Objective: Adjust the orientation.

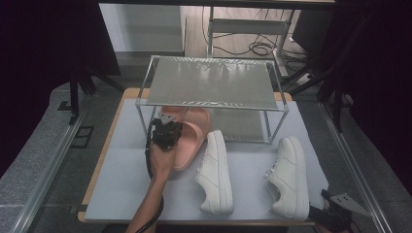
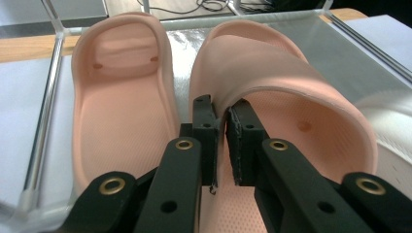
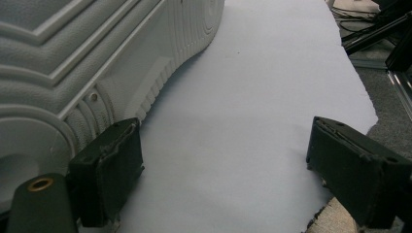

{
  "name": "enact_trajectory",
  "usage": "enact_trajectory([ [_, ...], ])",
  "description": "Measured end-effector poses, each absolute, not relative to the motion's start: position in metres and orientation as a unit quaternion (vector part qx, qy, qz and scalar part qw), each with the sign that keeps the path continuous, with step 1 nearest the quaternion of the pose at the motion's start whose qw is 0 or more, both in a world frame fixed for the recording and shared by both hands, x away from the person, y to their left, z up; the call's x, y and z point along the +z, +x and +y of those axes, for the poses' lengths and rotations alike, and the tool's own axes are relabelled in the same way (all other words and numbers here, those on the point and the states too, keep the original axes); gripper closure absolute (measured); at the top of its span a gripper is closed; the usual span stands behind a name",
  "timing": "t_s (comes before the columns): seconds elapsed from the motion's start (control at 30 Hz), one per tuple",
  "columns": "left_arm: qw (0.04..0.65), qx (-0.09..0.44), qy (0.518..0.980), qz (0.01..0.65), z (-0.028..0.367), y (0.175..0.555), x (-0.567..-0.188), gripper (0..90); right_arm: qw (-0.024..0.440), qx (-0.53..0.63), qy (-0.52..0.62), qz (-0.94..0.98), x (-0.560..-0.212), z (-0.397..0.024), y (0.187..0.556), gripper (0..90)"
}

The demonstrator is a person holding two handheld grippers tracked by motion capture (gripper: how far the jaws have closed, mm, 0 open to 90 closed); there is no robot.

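**Sliding the second pink slipper onto the lower shelf of the rack**

The left claw (image 1: 167, 127) is closed on the strap edge of a pink slipper (image 2: 291, 97); in the left gripper view the 2 black pads pinch the rim of the strap with almost no gap between them. In the high view this slipper lies at the front left of the metal rack (image 1: 214, 104), its toe already under the top shelf and its heel on the white bench (image 1: 126, 184). The other pink slipper (image 2: 121, 111) already rests on the lower shelf, just beside the held one and to its left in the left gripper view.

The right claw (image 3: 223, 170) is wide open and holds nothing. It rests low near the front right corner of the bench, with 1 pad close to the sole of the right white sneaker (image 1: 289, 177). The left white sneaker (image 1: 215, 172) lies just beside the held slipper.

I judge that the step in hand is to set the held slipper next to its pair. To do this well, the grip should stay firm on the strap, because the rim is thin and soft and may slip out. The slipper should go straight in, parallel to the first one, so the 2 do not overlap or push each other. The hand should stay low enough to pass under the top shelf. It is better to open the claw only when the whole sole lies flat on the shelf.
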State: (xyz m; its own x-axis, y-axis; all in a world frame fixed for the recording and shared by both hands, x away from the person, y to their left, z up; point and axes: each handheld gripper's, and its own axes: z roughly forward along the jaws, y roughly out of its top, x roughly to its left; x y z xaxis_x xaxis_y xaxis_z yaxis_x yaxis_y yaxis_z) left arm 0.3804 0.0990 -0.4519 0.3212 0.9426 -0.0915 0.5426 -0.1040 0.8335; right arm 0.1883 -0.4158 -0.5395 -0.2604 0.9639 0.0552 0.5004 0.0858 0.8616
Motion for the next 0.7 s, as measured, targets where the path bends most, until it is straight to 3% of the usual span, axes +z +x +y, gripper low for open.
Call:
enact_trajectory([
  [0.7, 0.394, 0.258, 0.674, 0.569, 0.085, 0.408, -0.484, 82.7, 0.283, 0.409, 0.538, 0.68, -0.539, -0.416, 0.188, 13.1],
])
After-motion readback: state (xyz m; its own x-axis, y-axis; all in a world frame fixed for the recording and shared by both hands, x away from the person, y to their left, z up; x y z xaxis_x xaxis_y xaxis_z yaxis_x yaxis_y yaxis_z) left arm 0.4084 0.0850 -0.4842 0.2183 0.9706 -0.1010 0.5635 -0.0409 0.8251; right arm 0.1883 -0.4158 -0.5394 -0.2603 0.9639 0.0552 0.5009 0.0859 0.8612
